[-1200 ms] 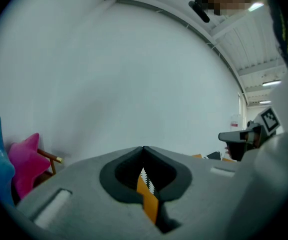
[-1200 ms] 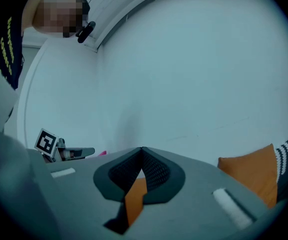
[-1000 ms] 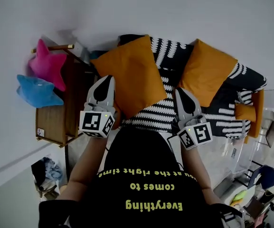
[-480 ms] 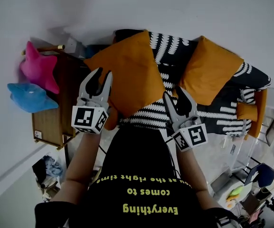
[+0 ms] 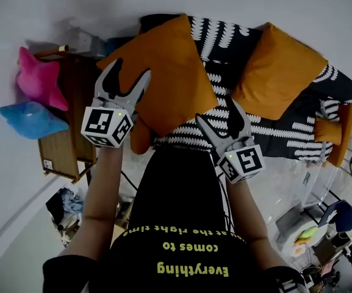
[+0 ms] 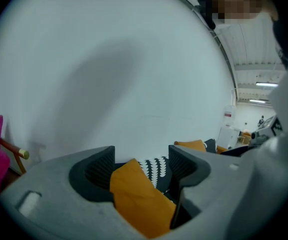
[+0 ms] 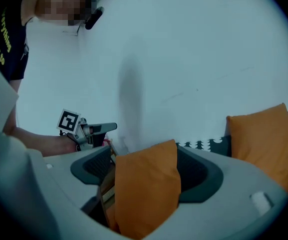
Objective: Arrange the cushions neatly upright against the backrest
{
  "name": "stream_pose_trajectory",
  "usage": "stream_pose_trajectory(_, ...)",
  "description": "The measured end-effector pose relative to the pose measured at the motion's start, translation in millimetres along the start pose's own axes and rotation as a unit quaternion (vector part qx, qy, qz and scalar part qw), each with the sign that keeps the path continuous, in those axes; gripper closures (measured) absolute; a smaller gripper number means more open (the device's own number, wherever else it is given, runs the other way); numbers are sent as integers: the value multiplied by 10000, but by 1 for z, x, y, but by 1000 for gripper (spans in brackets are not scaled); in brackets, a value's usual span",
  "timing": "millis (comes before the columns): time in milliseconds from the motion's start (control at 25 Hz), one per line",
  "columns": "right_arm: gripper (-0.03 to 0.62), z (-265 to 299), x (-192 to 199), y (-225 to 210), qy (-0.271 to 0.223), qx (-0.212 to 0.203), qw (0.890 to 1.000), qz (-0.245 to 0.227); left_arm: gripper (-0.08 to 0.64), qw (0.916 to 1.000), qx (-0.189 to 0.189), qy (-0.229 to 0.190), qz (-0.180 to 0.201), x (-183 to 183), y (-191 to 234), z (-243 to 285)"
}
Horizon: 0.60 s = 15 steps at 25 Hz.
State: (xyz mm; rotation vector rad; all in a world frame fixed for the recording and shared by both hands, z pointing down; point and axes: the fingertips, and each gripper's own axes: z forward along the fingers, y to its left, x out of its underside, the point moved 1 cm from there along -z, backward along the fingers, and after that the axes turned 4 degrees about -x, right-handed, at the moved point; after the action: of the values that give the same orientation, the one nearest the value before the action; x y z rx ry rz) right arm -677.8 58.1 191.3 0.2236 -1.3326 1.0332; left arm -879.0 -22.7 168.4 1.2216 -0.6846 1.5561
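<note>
Two orange cushions lean against the backrest of a black-and-white patterned sofa [image 5: 273, 133]. The left cushion [image 5: 166, 81] is the larger in the head view; the right cushion [image 5: 282, 72] stands beside it. My left gripper [image 5: 131, 69] is at the left cushion's left edge and its jaws are opening. In the left gripper view that cushion [image 6: 139, 199] lies between the spread jaws [image 6: 141, 159] with a gap at one side. My right gripper [image 5: 219, 112] is near the cushion's lower corner, jaws also opening. The cushion [image 7: 146, 189] shows between them [image 7: 144, 156], unpressed.
A wooden side table [image 5: 63, 154] stands left of the sofa, carrying a pink star plush [image 5: 38, 78] and a blue one [image 5: 29, 118]. A small orange cushion [image 5: 329, 133] lies at the sofa's right end. A white wall rises behind. Clutter sits at lower right.
Both grippers went from shut to spread jaws and drew back a little from the left cushion. The cushion stays leaning on the backrest.
</note>
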Motion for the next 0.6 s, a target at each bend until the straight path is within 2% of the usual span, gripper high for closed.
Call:
stream_pose_trajectory(280,135,3,76,-35,364,327,9969,617,106,9992,197,173,288,22,11,37)
stream_pose_trajectory(400,106,7,116,-52,594,508,9935,826,91,9980,230,294,510,35,18,59)
stream_pose_trajectory(520,69,16,157,-63,886,590,9901,917,74,9980,340,337,406,45,24,78)
stream_pose_trajectory(600,53,20,184,-67,1041,627,9869,1057,63,9969,418,418,514,54,23,86)
